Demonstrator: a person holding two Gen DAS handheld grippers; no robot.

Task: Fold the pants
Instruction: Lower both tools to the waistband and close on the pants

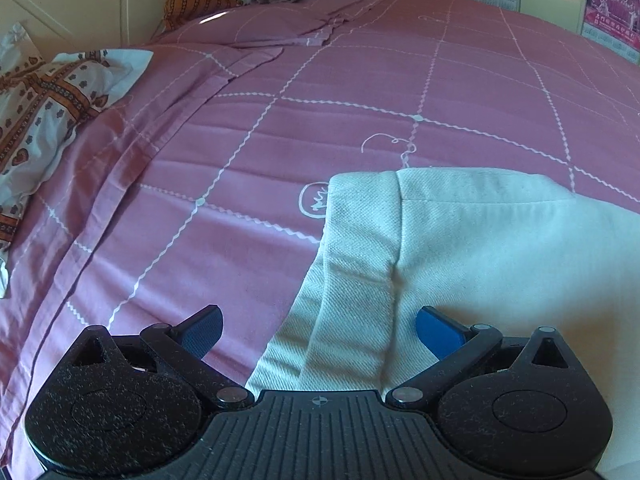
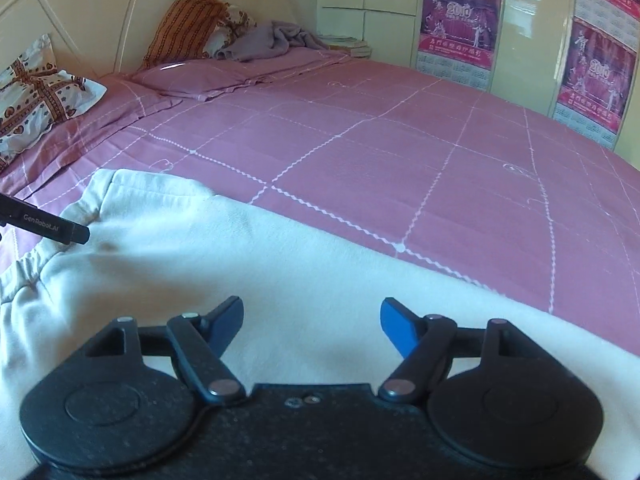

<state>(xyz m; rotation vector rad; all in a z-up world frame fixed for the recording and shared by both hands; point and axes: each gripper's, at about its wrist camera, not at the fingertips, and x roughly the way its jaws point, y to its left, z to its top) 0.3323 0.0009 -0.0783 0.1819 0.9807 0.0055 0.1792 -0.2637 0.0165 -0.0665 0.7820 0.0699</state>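
White pants (image 1: pixel 460 240) lie flat on the pink checked bedspread (image 1: pixel 320 92). In the left wrist view their waistband end fills the lower right, and my left gripper (image 1: pixel 320 330) hovers open over the left edge of the cloth, holding nothing. In the right wrist view the pants (image 2: pixel 240 248) stretch across the lower half, with the elastic waistband at the far left. My right gripper (image 2: pixel 312 326) is open above the middle of the cloth, empty. The tip of the left gripper (image 2: pixel 52 228) shows at the left edge, over the waistband.
A patterned pillow (image 1: pixel 40 108) lies at the left by the headboard (image 2: pixel 100 12). An orange pillow (image 2: pixel 184 24) and a crumpled grey cloth (image 2: pixel 272 40) sit at the bed's far end. Wardrobe doors with calendar posters (image 2: pixel 460 20) stand behind the bed.
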